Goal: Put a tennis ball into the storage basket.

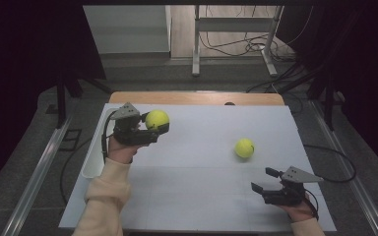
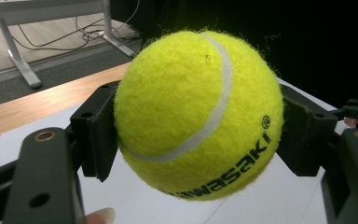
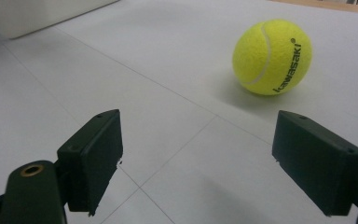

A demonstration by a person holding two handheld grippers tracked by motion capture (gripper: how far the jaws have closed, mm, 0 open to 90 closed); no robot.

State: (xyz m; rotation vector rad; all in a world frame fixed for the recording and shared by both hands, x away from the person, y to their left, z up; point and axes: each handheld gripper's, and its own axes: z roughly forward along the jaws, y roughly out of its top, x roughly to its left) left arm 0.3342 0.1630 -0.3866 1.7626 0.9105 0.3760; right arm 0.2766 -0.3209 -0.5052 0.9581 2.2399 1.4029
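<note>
The left gripper (image 1: 150, 129) holds a tennis ball (image 1: 157, 119) lifted clear of the counter (image 1: 202, 196), near the white bin (image 1: 94, 157) that sits at the counter's left edge — a likely reason for carrying it on that side, if the balls are being gathered into the bin, though that is a judgement from the layout. In the left gripper view the ball (image 2: 198, 114) sits squarely between the two black jaws, which press on its opposite sides; they are closed only as far as the ball's width allows, and the felt bulges slightly past the pads, so the grip looks firm and centred. A second tennis ball (image 1: 244, 147) rests on the counter to the right of centre, apart from everything else. The right gripper (image 1: 266, 180) hovers low over the counter's near right corner, pointed toward that ball; in the right gripper view the ball (image 3: 272, 57) lies ahead and toward the right jaw, not yet between them. Those jaws are spread wide — wider than the ball — and touch nothing, which suits an approach to straddle it. The aim would need to shift a little so the ball comes in centred.
</note>
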